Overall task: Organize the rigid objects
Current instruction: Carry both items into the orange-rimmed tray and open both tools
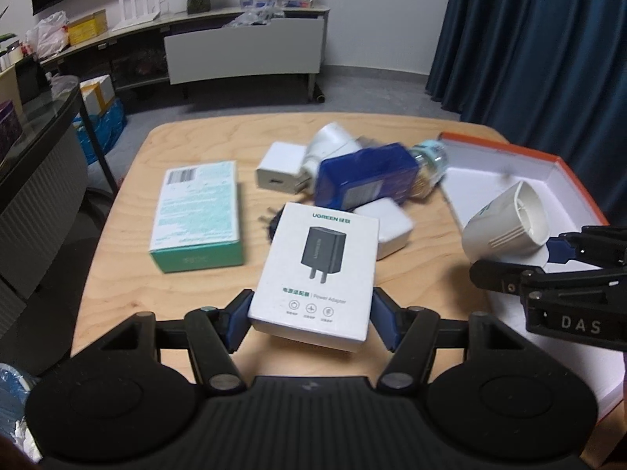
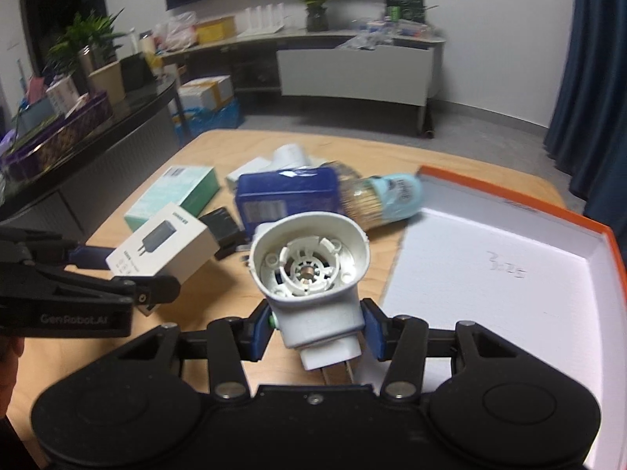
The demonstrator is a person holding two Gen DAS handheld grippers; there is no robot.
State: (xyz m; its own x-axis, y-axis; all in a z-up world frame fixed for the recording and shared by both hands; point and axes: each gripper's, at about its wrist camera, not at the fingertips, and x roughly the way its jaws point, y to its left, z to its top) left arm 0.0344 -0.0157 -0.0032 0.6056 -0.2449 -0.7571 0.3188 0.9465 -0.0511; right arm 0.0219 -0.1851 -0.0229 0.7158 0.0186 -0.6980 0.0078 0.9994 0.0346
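Item: table sort, both tongs loaded and lifted, carry step in hand. From the left: one teal box [image 1: 198,215] flat on the wooden table [image 1: 125,274], untouched. Your left gripper [image 1: 311,315] is clenched on one white adapter box [image 1: 319,274], held above the table. Behind it lies a pile: two white chargers [image 1: 280,168], one black plug [image 2: 221,227], one blue box [image 1: 366,180], one jar of sticks [image 2: 386,197], one further white part behind. Your right gripper [image 2: 315,331] grasps one white motor housing [image 2: 309,258] at the tray's left edge. Far right: one orange-rimmed white tray [image 2: 509,293], with nothing in it where visible. Next, likely, you carry each piece over the tray and release low.
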